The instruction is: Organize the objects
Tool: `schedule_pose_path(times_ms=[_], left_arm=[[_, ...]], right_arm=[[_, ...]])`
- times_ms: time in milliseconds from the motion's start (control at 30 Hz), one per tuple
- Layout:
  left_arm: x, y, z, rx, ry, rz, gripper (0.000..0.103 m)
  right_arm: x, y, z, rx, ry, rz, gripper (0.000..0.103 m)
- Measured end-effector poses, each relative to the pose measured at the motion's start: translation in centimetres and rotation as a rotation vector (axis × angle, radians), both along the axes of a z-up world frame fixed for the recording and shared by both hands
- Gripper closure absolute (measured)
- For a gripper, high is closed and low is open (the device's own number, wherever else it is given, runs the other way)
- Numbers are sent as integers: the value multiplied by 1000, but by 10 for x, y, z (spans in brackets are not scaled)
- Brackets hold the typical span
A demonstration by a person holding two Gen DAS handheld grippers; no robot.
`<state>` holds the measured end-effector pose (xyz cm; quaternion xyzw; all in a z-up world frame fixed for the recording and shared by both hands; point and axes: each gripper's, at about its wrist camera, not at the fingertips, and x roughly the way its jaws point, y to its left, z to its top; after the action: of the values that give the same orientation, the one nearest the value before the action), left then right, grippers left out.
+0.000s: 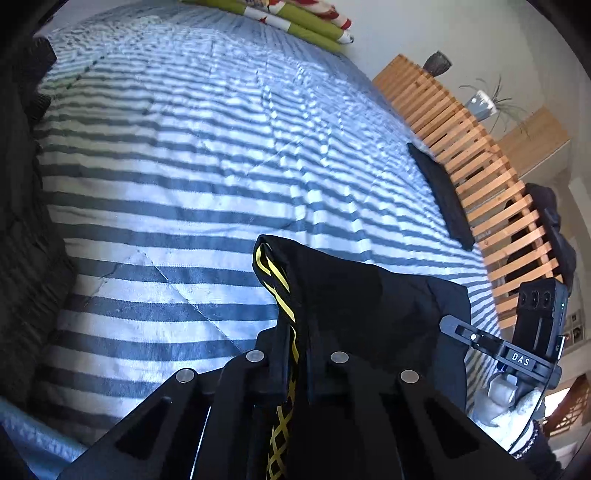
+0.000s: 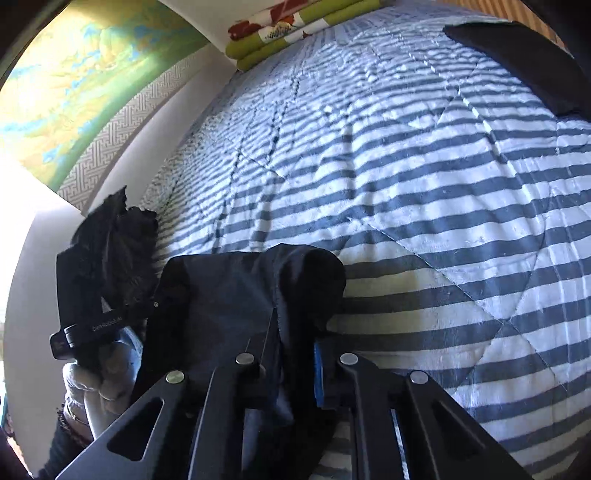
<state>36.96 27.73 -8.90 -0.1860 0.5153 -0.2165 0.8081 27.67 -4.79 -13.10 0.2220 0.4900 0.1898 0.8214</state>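
Observation:
A black garment (image 1: 354, 295) with yellow trim (image 1: 275, 280) is stretched between both grippers above a blue-and-white striped bed cover (image 1: 184, 166). My left gripper (image 1: 295, 354) is shut on one edge of the garment, the yellow-trimmed part bunched between its fingers. My right gripper (image 2: 295, 350) is shut on the other edge of the same black garment (image 2: 236, 288), which drapes over its fingers. The right gripper's body also shows at the lower right of the left wrist view (image 1: 517, 354). The left gripper's body shows at the left of the right wrist view (image 2: 88, 328).
A folded dark cloth (image 1: 443, 195) lies at the bed's right edge, also in the right wrist view (image 2: 517, 55). A wooden slatted frame (image 1: 472, 155) runs beside the bed. Folded green and red-patterned bedding (image 1: 295, 18) lies at the far end. Dark crumpled fabric (image 2: 118, 243) is at the left.

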Motion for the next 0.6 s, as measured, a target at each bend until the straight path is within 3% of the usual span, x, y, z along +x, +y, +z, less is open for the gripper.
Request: schedule_pose_path(times_ms=[333,600], left_arm=[[-58,-24,118,-39,-230,-66,98],[-90,-105,188,-79,-357,-205,98]], right_arm=[[-68,-28,103,-7,-217,-26,92],[-125,-85,187,-123,-404,-153,92]])
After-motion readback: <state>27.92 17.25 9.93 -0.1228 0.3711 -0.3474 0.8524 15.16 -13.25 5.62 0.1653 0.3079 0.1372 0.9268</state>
